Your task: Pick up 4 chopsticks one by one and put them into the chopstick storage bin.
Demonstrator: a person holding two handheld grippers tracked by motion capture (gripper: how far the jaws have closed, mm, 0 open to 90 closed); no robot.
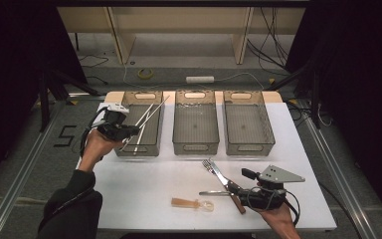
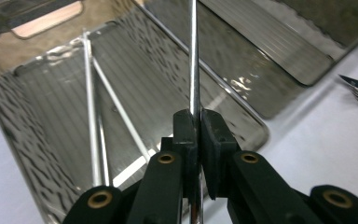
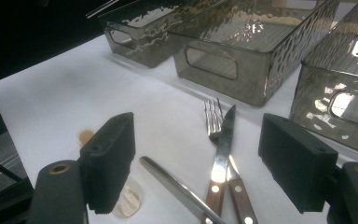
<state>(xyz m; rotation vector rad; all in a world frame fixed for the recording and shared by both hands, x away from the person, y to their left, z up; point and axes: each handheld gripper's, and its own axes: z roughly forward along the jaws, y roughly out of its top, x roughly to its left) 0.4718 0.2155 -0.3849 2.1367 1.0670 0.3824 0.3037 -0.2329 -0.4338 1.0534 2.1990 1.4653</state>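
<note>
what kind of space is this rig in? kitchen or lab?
Likely a lab or recording workspace, not a kitchen. A white table stands between dark curtains, with loose cables and a power strip on the floor behind. Three identical smoky bins and laid-out cutlery look staged for sorting.

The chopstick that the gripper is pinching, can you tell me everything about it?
The chopstick is a thin, straight, shiny rod that looks like metal. The left gripper is shut on it, its two black pads pressing either side partway along, so the rod runs out ahead of the jaws. It is held over the left bin, slanting across it. Two more silvery chopsticks lie inside that bin.
</note>
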